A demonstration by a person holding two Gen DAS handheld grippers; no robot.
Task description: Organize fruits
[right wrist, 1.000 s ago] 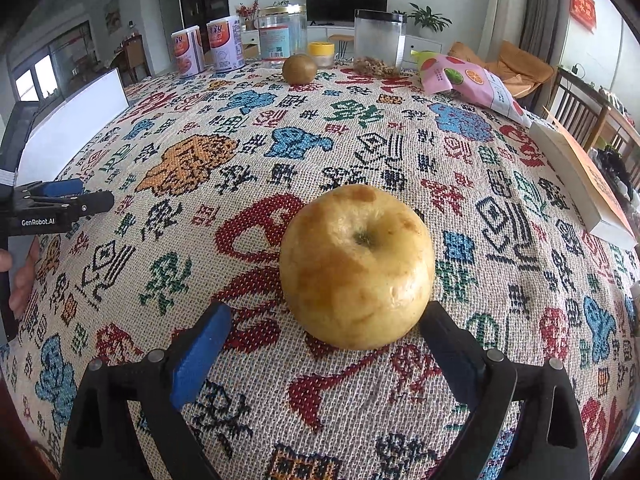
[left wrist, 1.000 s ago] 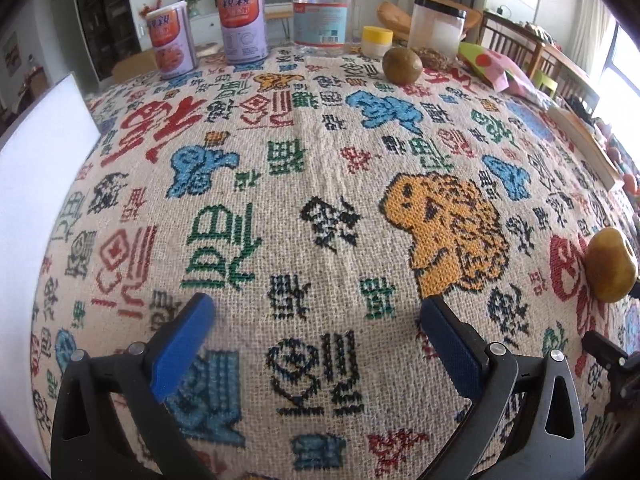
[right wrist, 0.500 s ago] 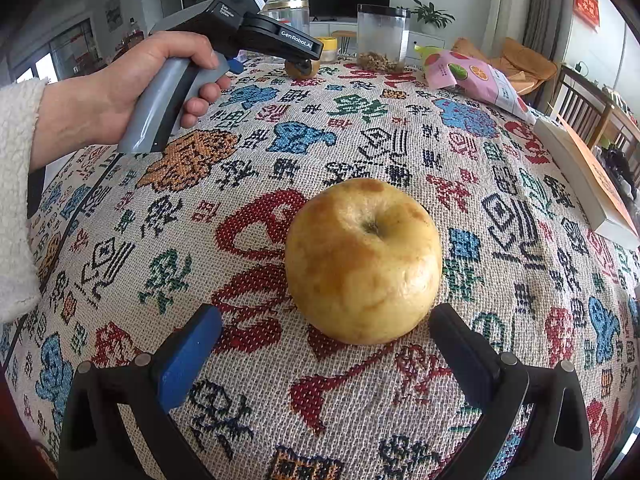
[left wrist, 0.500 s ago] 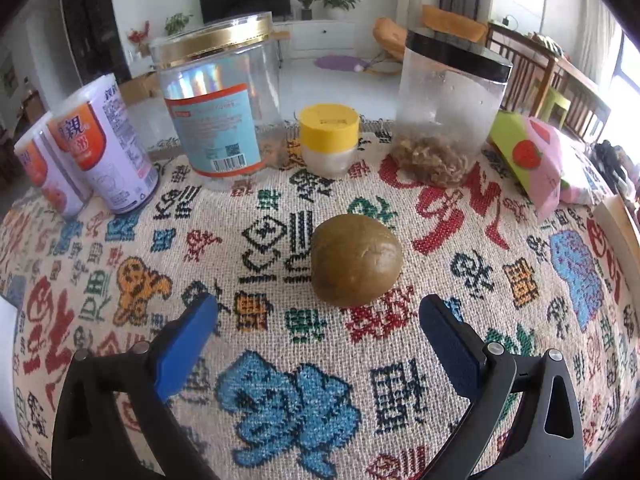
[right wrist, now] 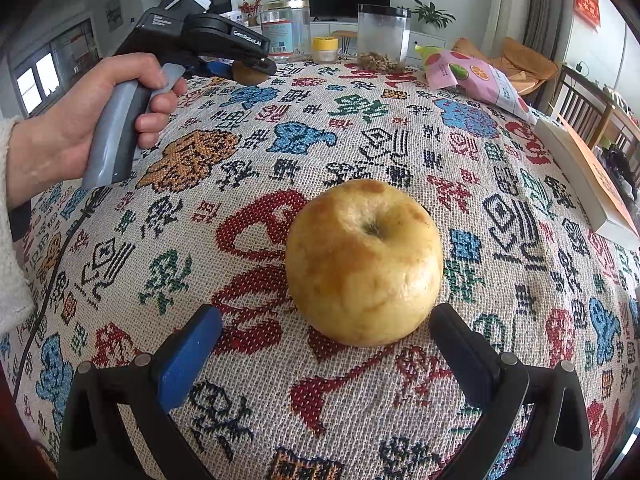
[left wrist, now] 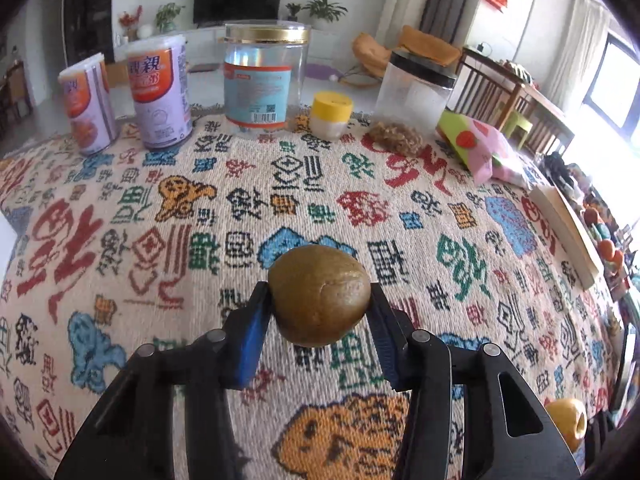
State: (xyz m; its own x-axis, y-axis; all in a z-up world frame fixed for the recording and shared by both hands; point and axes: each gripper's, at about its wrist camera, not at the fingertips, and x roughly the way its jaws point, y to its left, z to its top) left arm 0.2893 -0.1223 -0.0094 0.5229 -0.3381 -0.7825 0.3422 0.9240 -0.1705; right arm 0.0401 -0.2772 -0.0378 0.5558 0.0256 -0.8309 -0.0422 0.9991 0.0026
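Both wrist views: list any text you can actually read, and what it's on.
"GenRobot.AI": side of the left tool, right wrist view.
"親親": nearer purple can.
Second purple can: print too blurred.
Gold-lidded jar: label and barcode too small.
Red wall hanging: characters unreadable.
Tablecloth: woven characters, stylised, not legible as words.

White walls, wall TV [left wrist: 236,0], wood chairs [left wrist: 496,96], bright window [left wrist: 612,80] at right.

Fruits: kiwi [left wrist: 319,296], apple [right wrist: 363,261]; two cans [left wrist: 128,98].
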